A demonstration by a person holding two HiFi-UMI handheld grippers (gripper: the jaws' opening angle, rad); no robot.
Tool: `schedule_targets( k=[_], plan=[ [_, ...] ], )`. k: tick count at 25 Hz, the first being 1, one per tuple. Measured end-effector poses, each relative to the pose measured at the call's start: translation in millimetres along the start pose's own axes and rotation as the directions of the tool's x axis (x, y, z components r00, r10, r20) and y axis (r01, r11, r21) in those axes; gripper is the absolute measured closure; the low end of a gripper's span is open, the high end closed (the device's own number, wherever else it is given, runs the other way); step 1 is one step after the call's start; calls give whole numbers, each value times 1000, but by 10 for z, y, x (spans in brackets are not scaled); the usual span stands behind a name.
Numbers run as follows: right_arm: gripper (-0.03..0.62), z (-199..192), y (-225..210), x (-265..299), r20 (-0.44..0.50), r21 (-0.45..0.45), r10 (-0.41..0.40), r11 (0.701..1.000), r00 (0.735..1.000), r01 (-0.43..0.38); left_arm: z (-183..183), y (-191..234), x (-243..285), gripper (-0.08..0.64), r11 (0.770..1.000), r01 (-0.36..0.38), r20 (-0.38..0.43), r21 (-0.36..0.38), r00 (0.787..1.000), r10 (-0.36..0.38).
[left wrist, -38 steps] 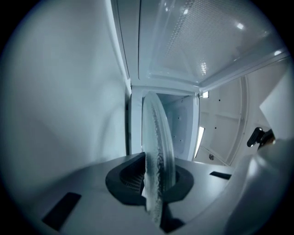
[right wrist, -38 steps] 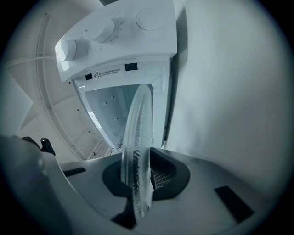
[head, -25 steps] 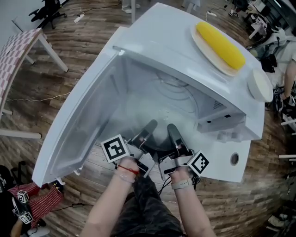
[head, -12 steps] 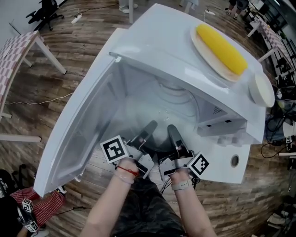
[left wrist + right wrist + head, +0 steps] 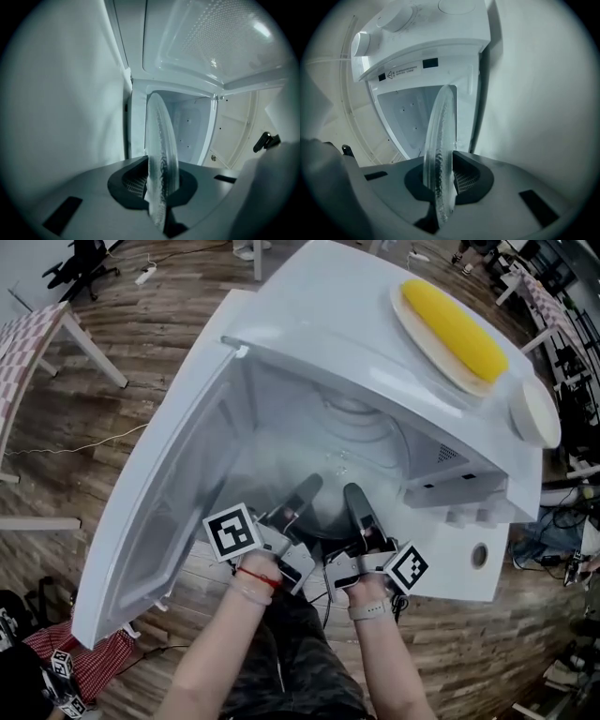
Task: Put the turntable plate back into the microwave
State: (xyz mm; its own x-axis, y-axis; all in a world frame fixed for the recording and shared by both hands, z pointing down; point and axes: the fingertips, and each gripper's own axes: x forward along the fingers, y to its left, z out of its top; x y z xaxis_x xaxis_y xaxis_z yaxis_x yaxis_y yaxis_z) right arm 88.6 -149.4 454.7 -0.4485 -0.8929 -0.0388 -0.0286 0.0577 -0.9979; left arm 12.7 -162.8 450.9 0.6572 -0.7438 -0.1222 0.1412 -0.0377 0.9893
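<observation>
The clear glass turntable plate (image 5: 330, 465) lies roughly level in the mouth of the white microwave (image 5: 356, 324), reaching into its open cavity. My left gripper (image 5: 306, 489) and right gripper (image 5: 357, 495) sit side by side, each shut on the plate's near rim. In the left gripper view the plate (image 5: 161, 145) stands edge-on, pinched in the left gripper (image 5: 157, 187), with the cavity wall behind it. The right gripper view shows the plate's patterned rim (image 5: 439, 140) clamped in the right gripper (image 5: 440, 185) below the control panel (image 5: 403, 28).
The microwave door (image 5: 155, 521) hangs open to the left. On top of the microwave lie a plate with a yellow corn cob (image 5: 455, 326) and a small white dish (image 5: 534, 413). Knobs (image 5: 461, 517) sit right of the cavity. A table (image 5: 42, 329) stands far left.
The head view has shifted a little. Both grippers keep the same hold on the plate at the cavity mouth.
</observation>
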Motion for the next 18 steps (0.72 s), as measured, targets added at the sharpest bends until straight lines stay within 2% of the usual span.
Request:
schedule_targets(
  k=[5,13,18],
  plan=[
    [552,21,14,48,22,-1,-4,1000,1000,4,33,-26,54,531,1000,19,-21,-22,1000,-19],
    [552,49,-17,46,47,-7,0,1000,999,0,51,-8,66,529,999,34,-22,-14,999,-34],
    [552,76,-44,64,73,23,3,1000,997,-4,2,-9,12,529,999,35,-37,0,999,-35]
  ],
)
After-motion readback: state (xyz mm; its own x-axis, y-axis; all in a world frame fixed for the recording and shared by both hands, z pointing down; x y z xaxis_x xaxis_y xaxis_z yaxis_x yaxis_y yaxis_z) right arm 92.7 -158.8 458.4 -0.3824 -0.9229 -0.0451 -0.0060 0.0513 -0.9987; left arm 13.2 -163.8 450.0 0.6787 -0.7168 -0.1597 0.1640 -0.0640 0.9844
